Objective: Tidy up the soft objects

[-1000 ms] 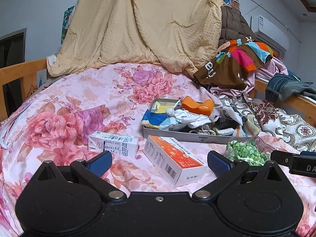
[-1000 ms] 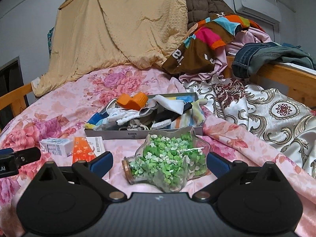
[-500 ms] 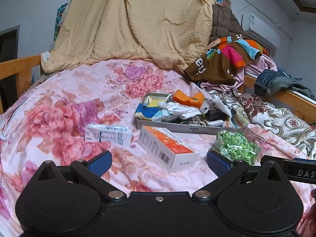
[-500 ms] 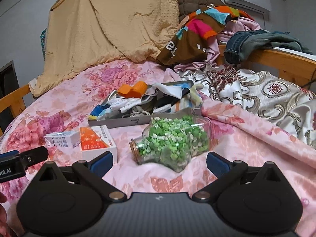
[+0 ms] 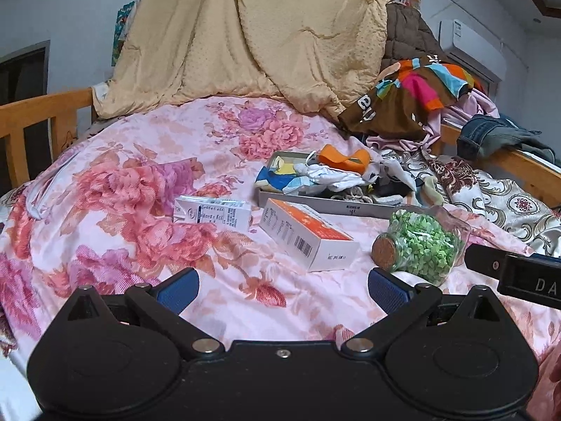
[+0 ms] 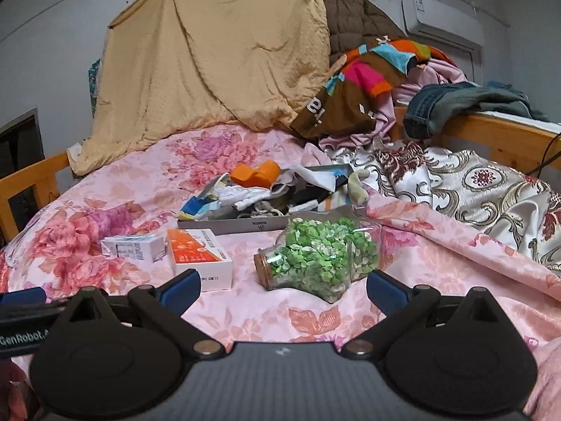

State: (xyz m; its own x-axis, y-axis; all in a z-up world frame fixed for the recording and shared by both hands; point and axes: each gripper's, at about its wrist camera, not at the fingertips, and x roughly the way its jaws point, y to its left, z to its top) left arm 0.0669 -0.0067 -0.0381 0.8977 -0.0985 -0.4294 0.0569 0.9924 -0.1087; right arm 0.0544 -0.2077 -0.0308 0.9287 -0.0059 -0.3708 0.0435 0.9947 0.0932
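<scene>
Both grippers hover low over a pink floral bedspread (image 5: 147,161) with fingers spread wide and nothing between them: the left gripper (image 5: 282,289) and the right gripper (image 6: 283,289). From left to right lie a small white carton (image 5: 214,213), an orange-and-white box (image 5: 308,236), and a corked glass jar of green paper stars (image 6: 315,258) on its side. Behind them, a shallow grey tray (image 5: 326,205) holds the soft objects: a heap of white socks (image 5: 326,175), an orange cloth piece (image 5: 345,157) and other crumpled fabric. These probably weigh little and sag when lifted, so pinching a raised fold on top looks safest.
</scene>
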